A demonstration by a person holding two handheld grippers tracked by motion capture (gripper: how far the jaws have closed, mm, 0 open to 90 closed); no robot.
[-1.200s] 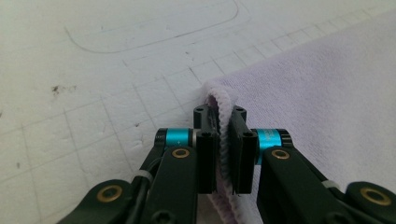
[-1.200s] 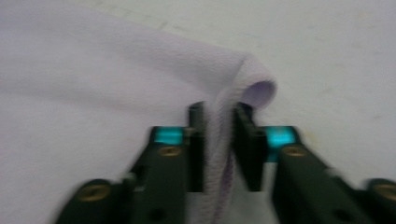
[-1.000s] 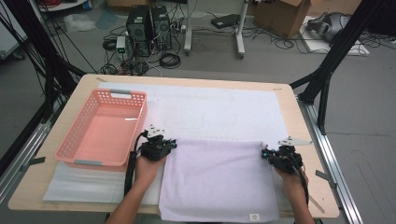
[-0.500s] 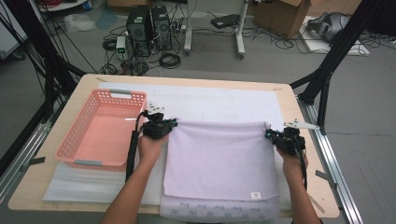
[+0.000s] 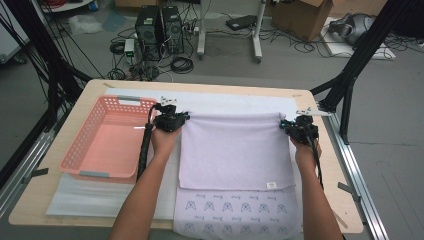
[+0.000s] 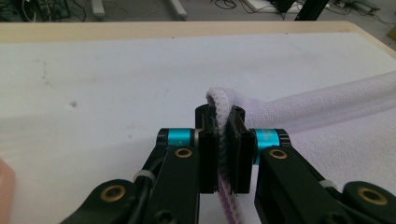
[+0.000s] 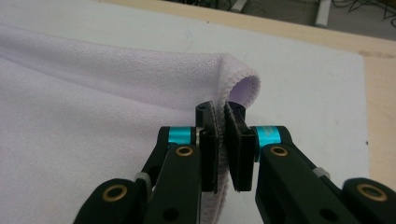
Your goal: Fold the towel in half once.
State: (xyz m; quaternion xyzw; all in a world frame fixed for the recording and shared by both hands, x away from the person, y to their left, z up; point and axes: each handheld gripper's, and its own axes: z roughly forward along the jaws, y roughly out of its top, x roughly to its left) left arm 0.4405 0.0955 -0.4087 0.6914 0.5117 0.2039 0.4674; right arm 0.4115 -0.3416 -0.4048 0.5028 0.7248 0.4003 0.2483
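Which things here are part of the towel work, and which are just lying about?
In use:
- lilac towel, gripped at both far corners
- left gripper, shut on one corner
- right gripper, shut on the other

Lying about:
- pink basket, beside the towel
- white mat
- boxes and cables on the floor

Overhead view faces forward; gripper views closely share the towel [image 5: 235,150].
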